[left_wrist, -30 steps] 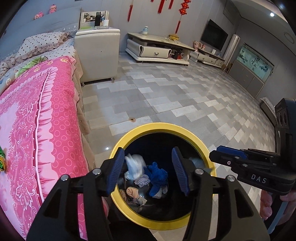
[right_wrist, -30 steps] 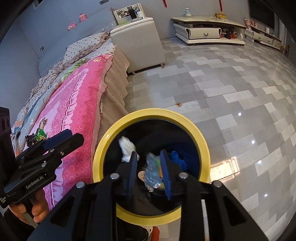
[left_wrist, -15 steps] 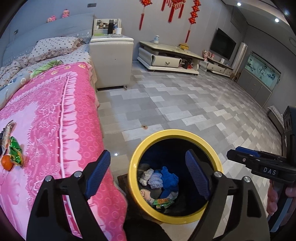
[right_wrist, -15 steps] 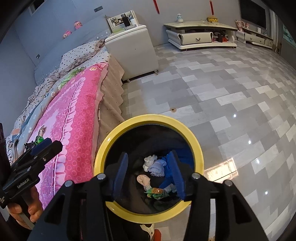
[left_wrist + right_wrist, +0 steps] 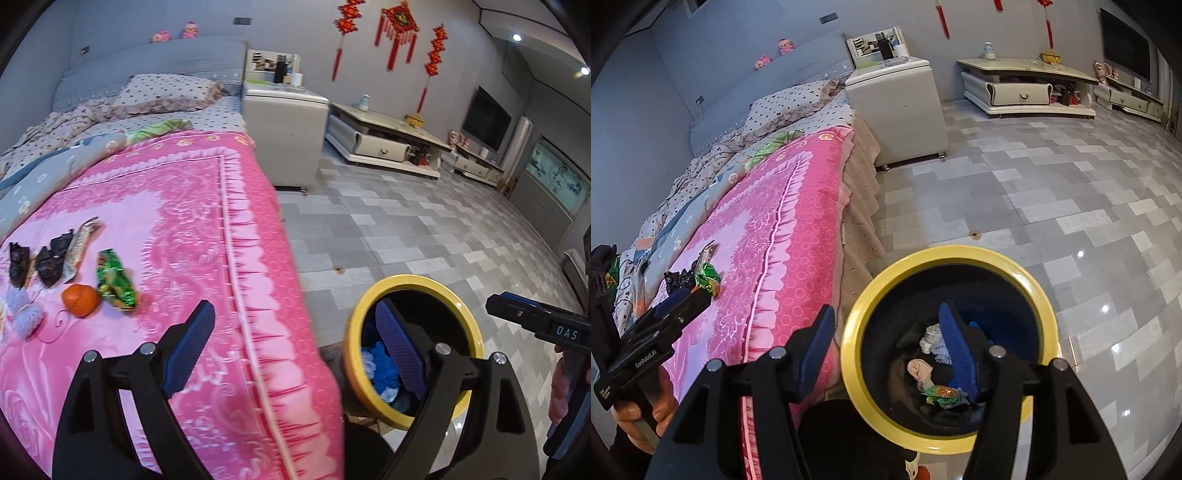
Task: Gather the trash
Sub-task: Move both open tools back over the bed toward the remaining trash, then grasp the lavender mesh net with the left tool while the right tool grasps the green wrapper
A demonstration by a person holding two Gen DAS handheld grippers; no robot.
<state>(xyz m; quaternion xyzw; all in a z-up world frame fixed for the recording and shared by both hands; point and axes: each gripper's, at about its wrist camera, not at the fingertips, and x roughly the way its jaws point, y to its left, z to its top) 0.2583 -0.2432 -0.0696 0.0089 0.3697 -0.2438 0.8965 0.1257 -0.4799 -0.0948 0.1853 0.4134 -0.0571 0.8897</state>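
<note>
- Left gripper [image 5: 291, 343]: blue-padded fingers stand wide apart, have just been opening, nothing between them. One finger hangs over the pink patterned bed cover [image 5: 177, 229], the other over the bin mouth.
- Right gripper [image 5: 890, 343]: fingers part-way apart, have just been opening, nothing held. Its left finger lies over the bed edge, its right over the bin opening.
- Round black bin with a yellow rim [image 5: 1008, 266] stands on the floor, just beside the bed's side. Inside: blue crumpled cloth [image 5: 384, 363], whitish fluffy wads [image 5: 932, 339], a green snack wrapper [image 5: 943, 396].
- Trash on the bed cover, well apart from the bin: green foil wrapper [image 5: 114, 282], orange round fruit [image 5: 80, 301] touching or just beside it, black crumpled wrappers [image 5: 50, 264], a long brown-and-silver wrapper [image 5: 82, 243], a pale yarn-like wad [image 5: 26, 314].
- Grey-and-white tiled floor [image 5: 1052, 192] beyond the bin.
- Cream bedside cabinet [image 5: 282, 136] at the bed's head end; a polka-dot pillow [image 5: 166, 90] beside it.
- Low cream TV console [image 5: 1027, 88] along the far wall, red hanging knot ornaments [image 5: 399, 26] above.
</note>
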